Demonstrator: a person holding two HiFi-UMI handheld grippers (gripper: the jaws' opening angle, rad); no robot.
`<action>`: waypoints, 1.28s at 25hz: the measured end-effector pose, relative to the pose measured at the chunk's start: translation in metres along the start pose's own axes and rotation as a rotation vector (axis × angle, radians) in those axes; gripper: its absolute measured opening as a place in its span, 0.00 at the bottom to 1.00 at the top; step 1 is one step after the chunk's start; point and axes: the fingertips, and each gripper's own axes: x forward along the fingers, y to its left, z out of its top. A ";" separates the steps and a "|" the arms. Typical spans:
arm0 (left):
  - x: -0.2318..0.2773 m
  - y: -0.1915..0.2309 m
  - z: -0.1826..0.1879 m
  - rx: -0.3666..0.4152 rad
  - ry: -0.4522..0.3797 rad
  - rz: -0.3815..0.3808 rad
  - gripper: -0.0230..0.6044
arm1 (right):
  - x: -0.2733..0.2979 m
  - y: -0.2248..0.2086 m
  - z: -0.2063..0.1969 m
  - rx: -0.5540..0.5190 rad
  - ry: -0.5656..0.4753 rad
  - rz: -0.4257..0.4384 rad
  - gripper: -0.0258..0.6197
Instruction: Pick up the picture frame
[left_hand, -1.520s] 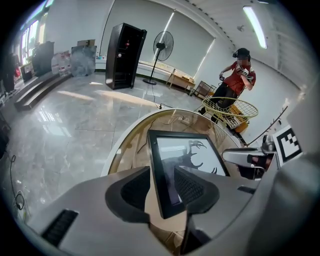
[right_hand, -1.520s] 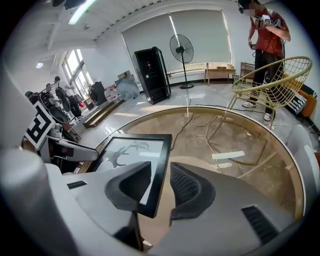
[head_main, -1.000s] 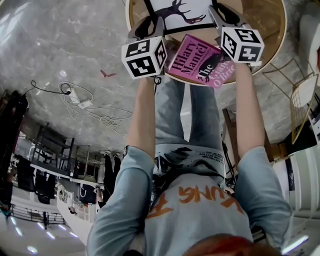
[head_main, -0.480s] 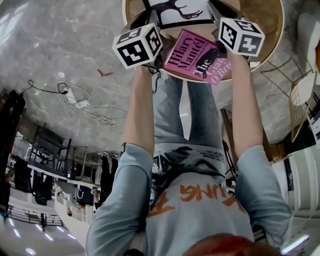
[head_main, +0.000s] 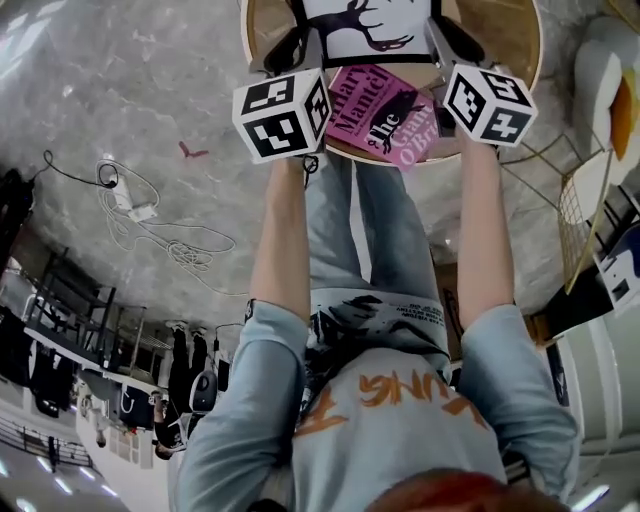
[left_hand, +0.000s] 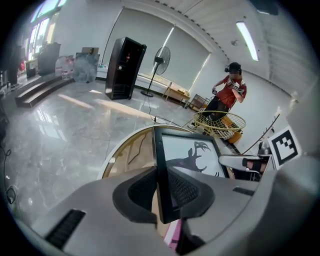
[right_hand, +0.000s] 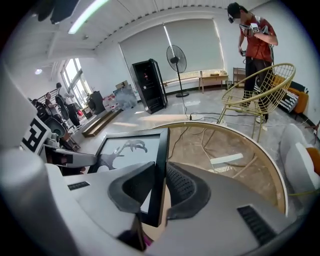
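Note:
The picture frame (head_main: 360, 25) is black with a white print of a dark antlered animal. It hangs between my two grippers above the round wooden table (head_main: 505, 40). My left gripper (head_main: 285, 45) is shut on the frame's left edge (left_hand: 162, 170). My right gripper (head_main: 452, 38) is shut on its right edge (right_hand: 159, 165). Both pairs of jaws have just been closing, and their pads now press the thin black moulding from both sides. In the left gripper view the left gripper (left_hand: 163, 192) grips near a lower corner. In the right gripper view the right gripper (right_hand: 156, 192) does the same.
A pink book (head_main: 380, 115) lies on the table's near side, under the frame. A gold wire chair (right_hand: 255, 95) stands past the table, with a person in a red shirt (right_hand: 255, 45) behind it. A white chair (head_main: 610, 90) is at the right and loose cables (head_main: 150, 220) on the floor at the left.
Both grippers have risen a little, with the frame carried between them. The marker cubes sit closer over the pink book than before.

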 end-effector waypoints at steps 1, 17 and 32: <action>-0.006 -0.005 0.001 0.008 -0.017 -0.003 0.16 | -0.008 0.000 0.002 -0.008 -0.013 0.002 0.15; -0.160 -0.103 0.050 -0.040 -0.232 -0.025 0.16 | -0.171 0.028 0.072 -0.068 -0.167 0.037 0.14; -0.308 -0.166 0.129 0.008 -0.494 0.012 0.16 | -0.320 0.088 0.175 -0.220 -0.429 0.072 0.14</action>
